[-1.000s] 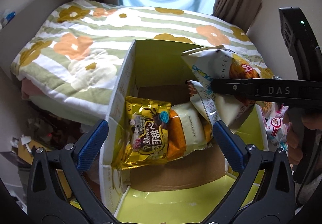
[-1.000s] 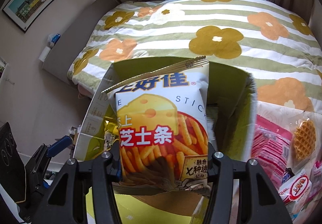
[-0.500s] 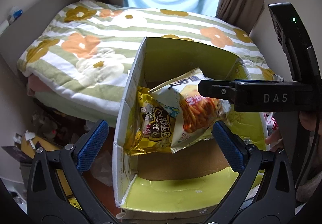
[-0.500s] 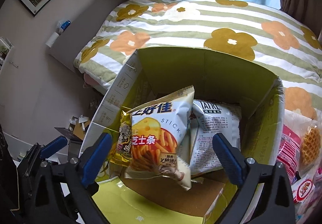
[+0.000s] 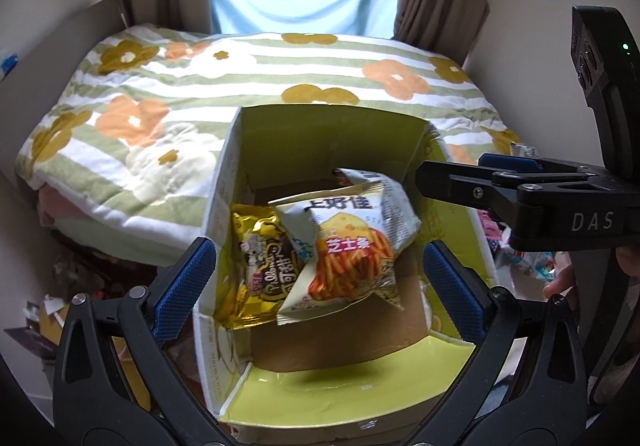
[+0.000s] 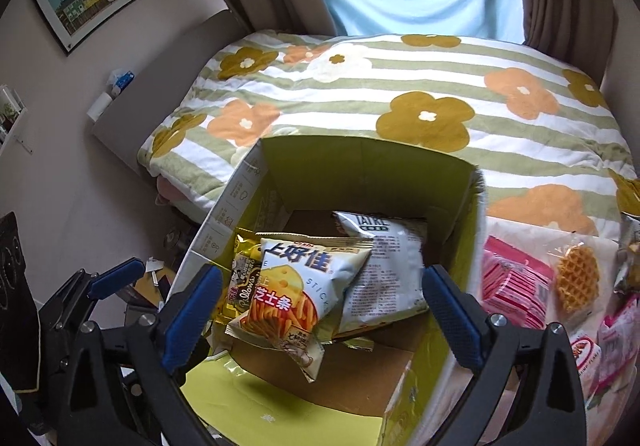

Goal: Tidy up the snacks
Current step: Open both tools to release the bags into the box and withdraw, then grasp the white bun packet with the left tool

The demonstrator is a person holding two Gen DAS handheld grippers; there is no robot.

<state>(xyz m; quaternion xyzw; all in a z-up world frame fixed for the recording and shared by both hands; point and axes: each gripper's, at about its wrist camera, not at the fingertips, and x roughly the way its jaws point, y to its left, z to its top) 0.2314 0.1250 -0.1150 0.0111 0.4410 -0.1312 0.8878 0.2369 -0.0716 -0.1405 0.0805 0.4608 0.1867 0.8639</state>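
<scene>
- Cheese-stick snack bag point(image 6: 298, 296) lies inside the open cardboard box point(image 6: 372, 173), slanted on top of the other packets, its printed face up.
- Under its left edge sits a gold snack packet point(image 5: 256, 266); behind and to its right lies a white snack bag point(image 6: 384, 270) with its text side showing.
- Right gripper point(image 6: 320, 320) hangs over the near side of the box, jaws spread wide and holding nothing; the cheese-stick bag shows between the two blue pads point(image 6: 194, 316) but is apart from them, down in the box.
- Left gripper point(image 5: 318, 292) is likewise wide apart and holding nothing, at the near left corner of the box, with the gold packet and cheese-stick bag in view between its pads.
- In the left wrist view the right gripper reaches in from the right, level with the box's right wall.
- Box stands against the near edge of a bed with a flowered, green-striped quilt point(image 6: 400, 85).
- Right of the box, on the bed, lie more snacks: a pink packet point(image 6: 516, 286) and a wrapped waffle point(image 6: 578, 278) just beside it.
</scene>
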